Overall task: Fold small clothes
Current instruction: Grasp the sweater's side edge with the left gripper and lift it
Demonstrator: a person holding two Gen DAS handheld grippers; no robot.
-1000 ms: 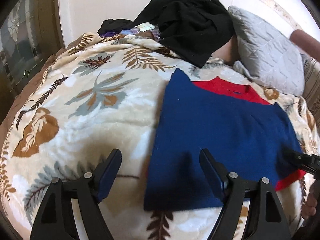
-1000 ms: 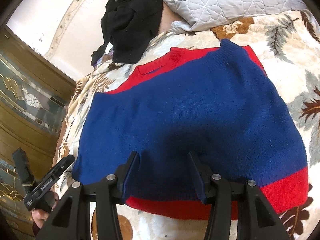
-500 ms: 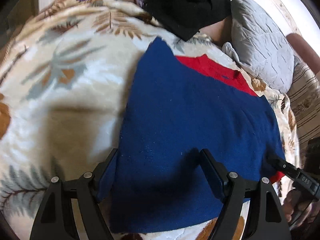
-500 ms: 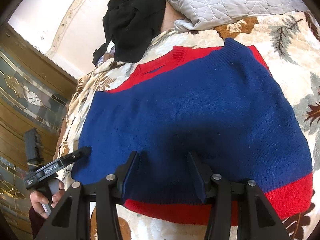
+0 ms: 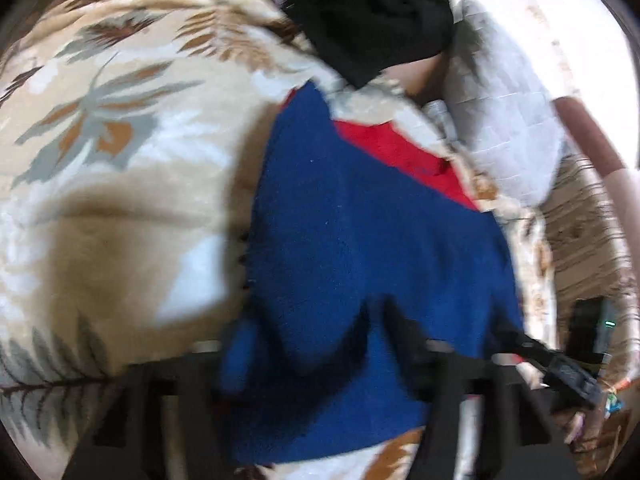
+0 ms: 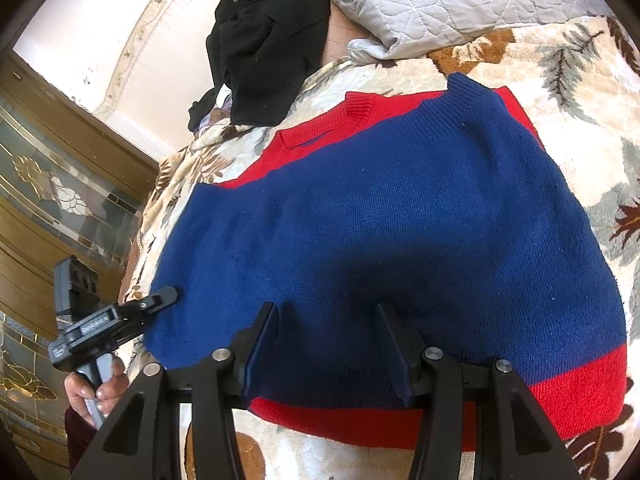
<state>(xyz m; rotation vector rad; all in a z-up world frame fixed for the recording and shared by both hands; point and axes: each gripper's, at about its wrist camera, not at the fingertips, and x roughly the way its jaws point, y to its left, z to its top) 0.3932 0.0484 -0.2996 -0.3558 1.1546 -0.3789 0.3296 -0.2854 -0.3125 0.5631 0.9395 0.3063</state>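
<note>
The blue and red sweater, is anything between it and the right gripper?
Nothing visible. The right gripper hangs open right over the sweater, near its red hem, with only bare knit between the fingers.

Ahead of the tool lay a leaf-patterned blanket point(image 6: 540, 64); beyond it sat a grey quilted pillow point(image 6: 440, 0) and black clothing point(image 6: 268, 40)

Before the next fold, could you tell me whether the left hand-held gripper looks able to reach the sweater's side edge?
Probably yes: the left hand-held gripper is at the blue sweater edge, nothing in between.
</note>
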